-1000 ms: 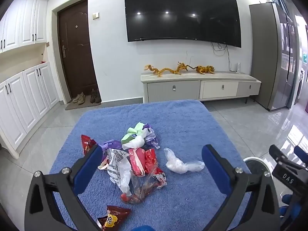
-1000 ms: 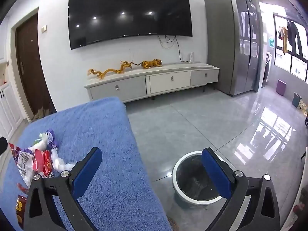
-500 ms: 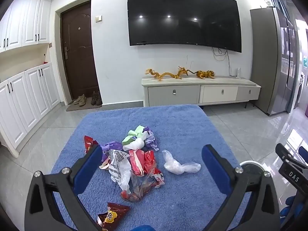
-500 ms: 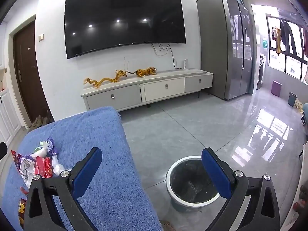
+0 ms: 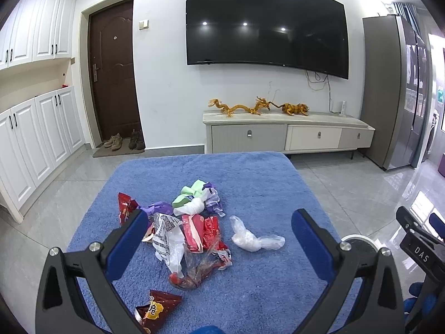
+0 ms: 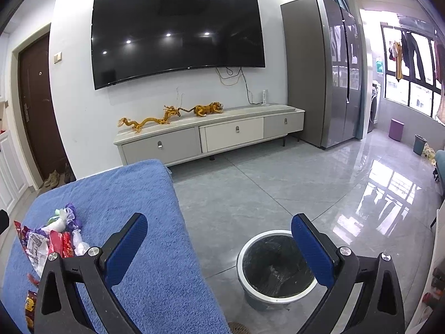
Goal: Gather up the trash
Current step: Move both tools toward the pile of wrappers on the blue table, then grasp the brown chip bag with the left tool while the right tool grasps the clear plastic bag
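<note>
Both views are tilted a little further up than before, trash pile (image 5: 192, 228) seen lower on blue cloth (image 5: 250, 178), left gripper (image 5: 219, 235) and right gripper (image 6: 219, 235) held wide apart, nothing gripped, bin (image 6: 250, 253) seen on floor beside cloth.

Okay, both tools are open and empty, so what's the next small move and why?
Probably lower the left tool onto the clear plastic bag. It lies apart from the wrapper pile on the blue cloth, between the open fingers, on the side nearest the bin, so it looks easiest to take first.
</note>
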The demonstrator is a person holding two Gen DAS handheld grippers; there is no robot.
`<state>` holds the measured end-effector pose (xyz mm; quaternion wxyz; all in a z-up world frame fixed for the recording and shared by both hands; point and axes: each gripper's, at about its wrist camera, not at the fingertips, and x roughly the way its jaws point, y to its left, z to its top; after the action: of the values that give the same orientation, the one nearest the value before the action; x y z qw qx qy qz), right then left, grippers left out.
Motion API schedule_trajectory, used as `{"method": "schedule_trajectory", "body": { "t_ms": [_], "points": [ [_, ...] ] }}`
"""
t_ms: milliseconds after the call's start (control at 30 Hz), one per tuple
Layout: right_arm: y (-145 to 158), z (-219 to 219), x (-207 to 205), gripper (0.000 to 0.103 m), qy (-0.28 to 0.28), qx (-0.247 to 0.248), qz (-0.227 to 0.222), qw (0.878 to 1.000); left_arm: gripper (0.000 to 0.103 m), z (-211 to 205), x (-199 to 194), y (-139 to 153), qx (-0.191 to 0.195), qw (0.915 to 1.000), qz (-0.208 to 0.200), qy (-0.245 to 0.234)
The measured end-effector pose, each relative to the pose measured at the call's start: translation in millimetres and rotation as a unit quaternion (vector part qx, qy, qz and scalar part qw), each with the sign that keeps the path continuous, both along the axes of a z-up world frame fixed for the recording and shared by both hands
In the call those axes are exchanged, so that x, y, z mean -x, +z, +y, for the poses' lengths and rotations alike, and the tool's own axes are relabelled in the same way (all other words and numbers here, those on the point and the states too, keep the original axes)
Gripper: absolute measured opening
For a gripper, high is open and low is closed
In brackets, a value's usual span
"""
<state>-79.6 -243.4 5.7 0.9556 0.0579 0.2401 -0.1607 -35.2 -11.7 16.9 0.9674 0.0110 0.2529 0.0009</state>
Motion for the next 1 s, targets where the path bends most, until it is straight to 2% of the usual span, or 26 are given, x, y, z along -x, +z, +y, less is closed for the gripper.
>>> {"method": "schedule_trajectory", "body": {
  "t_ms": [267, 400, 500, 667, 833, 1000],
  "points": [
    [-0.3, -6.8, 2.0, 0.103, -0.007, -0.017, -0.008, 1.000, 0.103, -3.6, 1.4, -3.6, 0.003, 0.9999, -0.005, -0.012],
    [-0.8, -8.0, 0.4, 0.103, -0.001, -0.024, -0.008, 1.000, 0.103, -6.0, -0.5, -6.7, 0.004, 0.9996, 0.006, -0.027],
    [-1.9, -8.6, -3.2, 0.103, 0.005, -0.027, -0.002, 1.000, 0.103, -12.6, -2.1, -14.0, 0.012, 0.9978, 0.030, -0.058],
    [0.6, -7.5, -9.2, 0.103, 0.007, -0.011, 0.005, 1.000, 0.103, -29.7, 3.1, -28.3, -0.003, 0.9938, 0.044, -0.102],
    [-5.4, 7.4, -20.6, 0.103, 0.035, 0.009, 0.026, 0.999, 0.103, -23.9, -0.9, -39.0, 0.002, 0.9913, 0.059, -0.118],
    [-20.0, 40.3, -42.5, 0.103, 0.100, 0.011, 0.062, 0.993, 0.103, 6.1, -2.6, -49.7, 0.006, 0.9915, 0.072, -0.108]
  ]
}}
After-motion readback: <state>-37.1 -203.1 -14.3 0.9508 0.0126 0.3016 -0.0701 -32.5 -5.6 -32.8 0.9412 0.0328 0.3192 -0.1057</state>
